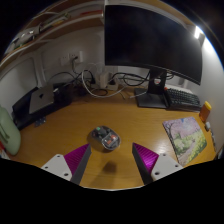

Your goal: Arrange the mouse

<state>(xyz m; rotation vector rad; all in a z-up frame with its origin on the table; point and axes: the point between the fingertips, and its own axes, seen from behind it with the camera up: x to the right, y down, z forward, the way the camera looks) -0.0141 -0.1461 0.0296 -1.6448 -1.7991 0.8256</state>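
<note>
A small grey mouse (104, 138) with a reddish mark on top lies on the wooden desk (70, 125), just ahead of my fingers and roughly centred between them. My gripper (112, 160) is open and empty. Its two magenta pads stand wide apart, the left fingertip (80, 156) and the right one at either side, a little short of the mouse. Nothing is between the pads but bare desk.
A large dark monitor (152, 40) on a stand (152, 99) is at the back right. A colourful mouse mat (187, 137) lies right of the mouse. A laptop (38, 102) and cables (100, 80) sit at the back left. A green object (7, 128) is at the far left.
</note>
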